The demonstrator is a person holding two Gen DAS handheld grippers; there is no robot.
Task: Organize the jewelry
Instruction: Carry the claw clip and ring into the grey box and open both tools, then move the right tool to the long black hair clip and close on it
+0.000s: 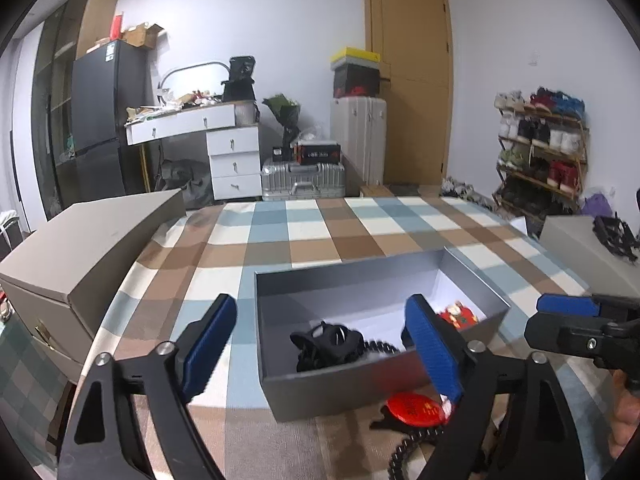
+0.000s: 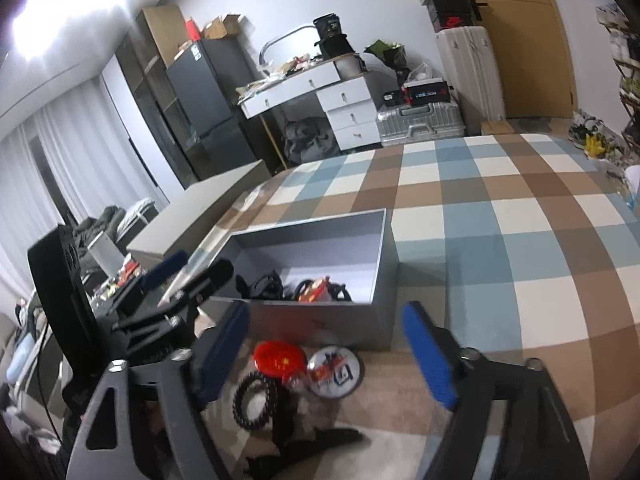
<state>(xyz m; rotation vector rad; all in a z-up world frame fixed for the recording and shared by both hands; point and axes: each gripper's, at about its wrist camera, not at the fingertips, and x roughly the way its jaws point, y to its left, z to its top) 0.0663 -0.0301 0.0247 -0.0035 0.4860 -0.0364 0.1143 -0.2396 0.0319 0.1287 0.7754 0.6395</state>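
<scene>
A grey open box stands on the checked cloth. Inside it lie a black claw clip, a black spiral tie and a red ornament. My left gripper hovers open over the box's near wall with nothing between its pads. In front of the box lie a red round badge, a white round badge, a black spiral tie and a black clip. My right gripper is open above these loose pieces and holds nothing. The left gripper shows beside it.
A large beige box stands on the left edge of the table. Another grey box with a black object on it sits at the right. The checked cloth stretches beyond the open box. Furniture and suitcases line the far wall.
</scene>
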